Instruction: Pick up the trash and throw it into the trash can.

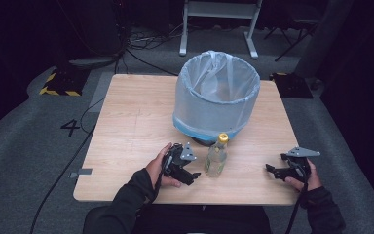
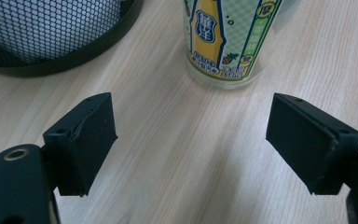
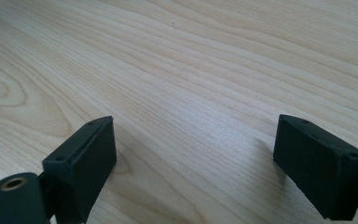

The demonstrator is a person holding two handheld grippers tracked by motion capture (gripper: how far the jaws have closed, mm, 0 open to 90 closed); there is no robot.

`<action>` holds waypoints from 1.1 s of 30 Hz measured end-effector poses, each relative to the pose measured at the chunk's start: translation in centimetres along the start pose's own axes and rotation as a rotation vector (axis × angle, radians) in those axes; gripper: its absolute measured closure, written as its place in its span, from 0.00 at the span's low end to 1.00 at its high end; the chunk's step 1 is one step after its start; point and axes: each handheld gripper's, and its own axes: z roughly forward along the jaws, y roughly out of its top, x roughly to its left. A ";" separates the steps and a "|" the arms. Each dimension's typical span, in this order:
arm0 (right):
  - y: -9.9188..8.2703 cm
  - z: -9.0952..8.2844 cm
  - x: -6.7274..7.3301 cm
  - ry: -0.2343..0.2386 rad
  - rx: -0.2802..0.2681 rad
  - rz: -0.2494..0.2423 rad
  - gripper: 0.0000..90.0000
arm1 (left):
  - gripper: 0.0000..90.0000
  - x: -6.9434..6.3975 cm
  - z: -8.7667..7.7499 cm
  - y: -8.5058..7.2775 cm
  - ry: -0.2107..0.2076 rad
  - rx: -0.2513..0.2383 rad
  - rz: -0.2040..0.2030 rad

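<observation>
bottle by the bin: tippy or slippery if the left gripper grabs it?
The bottle stands upright, tall and narrow, so a high nudge would probably tip it. Its glossy label looks smooth, perhaps slippery against the pads. It looks like thin clear plastic, likely light, possibly denting under a hard squeeze.

Lined mesh bin (image 1: pixel 216 97), bottle (image 1: pixel 216 157), wooden table (image 1: pixel 126 126)
</observation>
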 end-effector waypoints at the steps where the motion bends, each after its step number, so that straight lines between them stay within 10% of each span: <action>1: 0.0 0.0 0.0 0.000 0.000 0.000 0.15 | 0.18 0.0 0.1 0.1 0.000 0.003 0.004; 33: 0.0 0.0 0.0 0.000 0.001 0.000 0.14 | 0.18 -1.5 1.7 3.6 -0.031 -0.015 0.028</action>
